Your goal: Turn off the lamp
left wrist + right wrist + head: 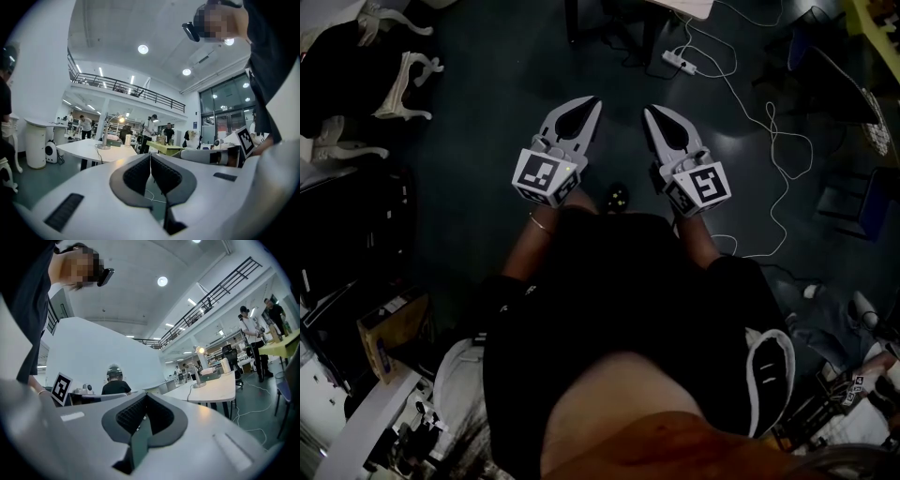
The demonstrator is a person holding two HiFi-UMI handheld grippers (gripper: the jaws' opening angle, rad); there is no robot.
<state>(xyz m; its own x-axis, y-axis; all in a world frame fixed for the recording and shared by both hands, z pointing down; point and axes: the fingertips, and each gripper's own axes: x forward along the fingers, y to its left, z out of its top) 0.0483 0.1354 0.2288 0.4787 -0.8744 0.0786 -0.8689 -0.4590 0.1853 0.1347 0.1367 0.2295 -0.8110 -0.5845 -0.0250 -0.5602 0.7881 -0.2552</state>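
Observation:
The lamp (106, 131) stands far off on a white table (86, 151), and its head (121, 120) is lit. The right gripper view shows the same lamp (197, 371) glowing on that table (213, 389). In the head view both grippers are held level over the dark floor, well short of the table. My left gripper (592, 103) is shut with nothing between its jaws, whose tips (150, 155) meet. My right gripper (651, 112) is also shut and empty, with its tips (145, 394) together.
A power strip (680, 63) and a long white cable (772, 141) lie on the floor ahead to the right. Pale chairs with dark clothes (389, 80) stand at the left. Several people (151, 127) stand beyond a yellow-green table (165, 147).

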